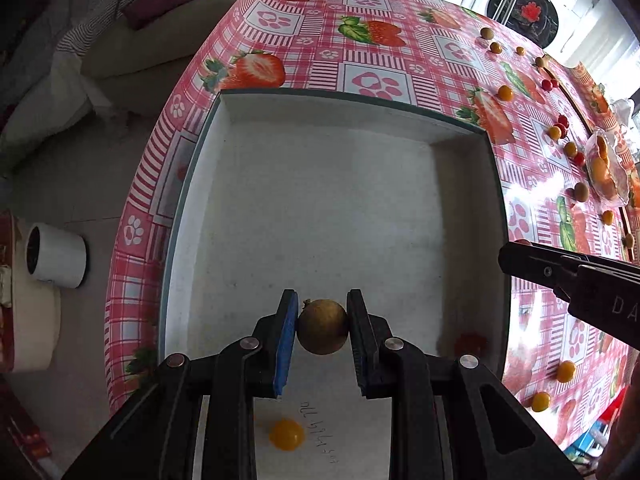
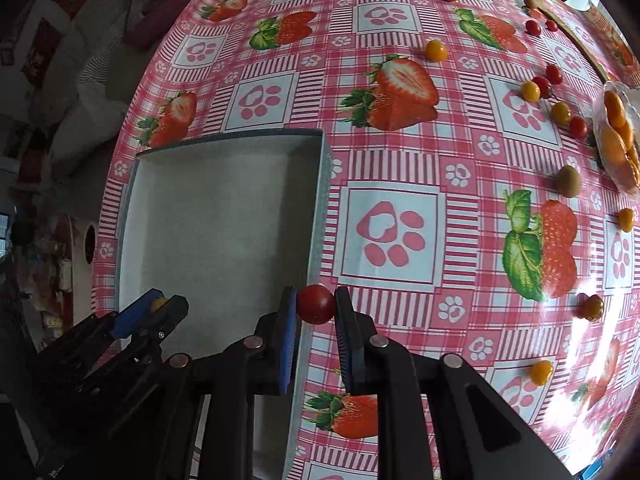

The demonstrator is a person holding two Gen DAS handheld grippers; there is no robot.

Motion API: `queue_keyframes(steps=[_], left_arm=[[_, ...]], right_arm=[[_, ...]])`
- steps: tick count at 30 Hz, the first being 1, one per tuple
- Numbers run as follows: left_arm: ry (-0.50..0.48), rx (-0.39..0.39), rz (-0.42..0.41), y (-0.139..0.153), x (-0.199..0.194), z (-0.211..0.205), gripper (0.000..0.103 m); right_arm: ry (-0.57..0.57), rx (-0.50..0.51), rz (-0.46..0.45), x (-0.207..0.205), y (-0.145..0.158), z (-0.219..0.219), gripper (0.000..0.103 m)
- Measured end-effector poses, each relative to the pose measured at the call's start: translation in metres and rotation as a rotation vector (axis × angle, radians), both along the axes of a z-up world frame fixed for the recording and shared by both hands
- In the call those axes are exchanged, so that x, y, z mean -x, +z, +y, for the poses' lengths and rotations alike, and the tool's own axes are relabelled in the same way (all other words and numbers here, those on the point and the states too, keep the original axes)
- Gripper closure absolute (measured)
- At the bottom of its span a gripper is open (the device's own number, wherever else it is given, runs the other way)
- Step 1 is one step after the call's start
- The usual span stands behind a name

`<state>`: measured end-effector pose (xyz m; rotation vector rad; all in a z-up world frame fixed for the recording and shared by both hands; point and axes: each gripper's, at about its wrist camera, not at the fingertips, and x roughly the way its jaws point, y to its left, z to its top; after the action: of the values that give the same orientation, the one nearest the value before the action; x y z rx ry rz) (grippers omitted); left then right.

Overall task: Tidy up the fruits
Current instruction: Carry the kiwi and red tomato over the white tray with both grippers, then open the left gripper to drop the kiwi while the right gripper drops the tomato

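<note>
My left gripper (image 1: 322,326) is shut on a brown round fruit (image 1: 322,327) and holds it above the white box (image 1: 336,120). An orange-yellow fruit (image 1: 285,434) lies on the box floor below it. My right gripper (image 2: 316,308) is shut on a red cherry tomato (image 2: 316,304) over the box's right wall (image 2: 320,208). The right gripper shows in the left wrist view (image 1: 504,258), and the left gripper in the right wrist view (image 2: 158,306). Several orange, red and brown fruits lie scattered on the strawberry tablecloth (image 2: 392,224).
A clear bag of orange pieces (image 2: 618,140) lies at the table's right edge. A white cup (image 1: 56,254) sits on the floor left of the table. A sofa with cushions (image 1: 60,60) stands beyond the table's left side.
</note>
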<state>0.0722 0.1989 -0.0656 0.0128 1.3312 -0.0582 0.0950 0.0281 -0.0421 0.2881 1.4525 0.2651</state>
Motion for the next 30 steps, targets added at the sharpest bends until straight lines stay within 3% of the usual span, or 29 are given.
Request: queue_keyframes(steps=[7,18,28,29,30], left_arm=[[0.000,-0.010,0.015,-0.014,0.006,0.012,0.076],[0.001,-0.021,-0.003,-0.010,0.007,0.015,0.076],[-0.022,-0.069,0.004,-0.012,0.007,0.012,0.076],[-0.029,-0.079,0.004,-0.012,0.007,0.011,0.071],[-0.033,-0.090,0.003,-0.012,0.007,0.010,0.045]], right_arm=[[0.025,0.052,0.011,-0.016,-0.015,0.026,0.077],[-0.012,0.008,-0.070,-0.008,0.012,0.013,0.080],[0.089,-0.009,-0.005,-0.018,-0.015,0.054,0.080],[0.092,-0.015,0.003,-0.017,-0.017,0.054,0.080],[0.091,-0.025,0.007,-0.017,-0.016,0.054,0.080]])
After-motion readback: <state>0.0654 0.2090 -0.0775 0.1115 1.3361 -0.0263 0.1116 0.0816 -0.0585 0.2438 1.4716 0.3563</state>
